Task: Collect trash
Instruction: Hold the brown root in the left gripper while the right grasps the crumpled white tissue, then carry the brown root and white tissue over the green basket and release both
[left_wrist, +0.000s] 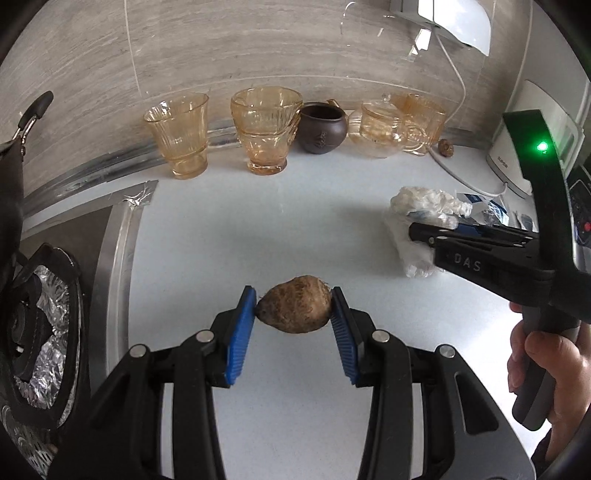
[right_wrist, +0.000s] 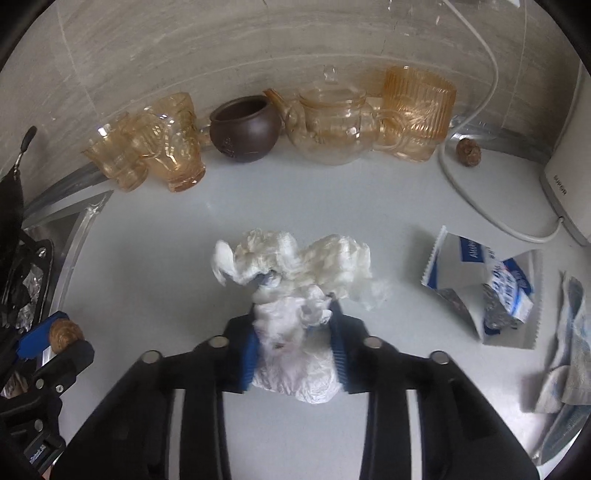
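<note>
My left gripper (left_wrist: 294, 308) is shut on a brown taro root (left_wrist: 295, 309), held just above the white counter (left_wrist: 258, 229). It also shows in the right wrist view (right_wrist: 55, 334) at far left with the root (right_wrist: 63, 335). My right gripper (right_wrist: 293, 325) is shut on a crumpled white plastic wad (right_wrist: 295, 350) over the counter (right_wrist: 147, 258). In the left wrist view the right gripper (left_wrist: 424, 236) holds the wad (left_wrist: 424, 201) at right. A torn blue-and-white wrapper (right_wrist: 491, 291) lies to the right. A small brown nut-like ball (right_wrist: 468, 148) sits by the wall.
Amber glass cups (left_wrist: 183, 136) (left_wrist: 264, 129), a dark clay pot (left_wrist: 322, 127) and a glass teapot (right_wrist: 334, 122) line the back wall. A white appliance (right_wrist: 569, 184) with cable stands right. A foil-lined stove burner (left_wrist: 37, 325) lies left. More wrappers (right_wrist: 569, 354) lie far right.
</note>
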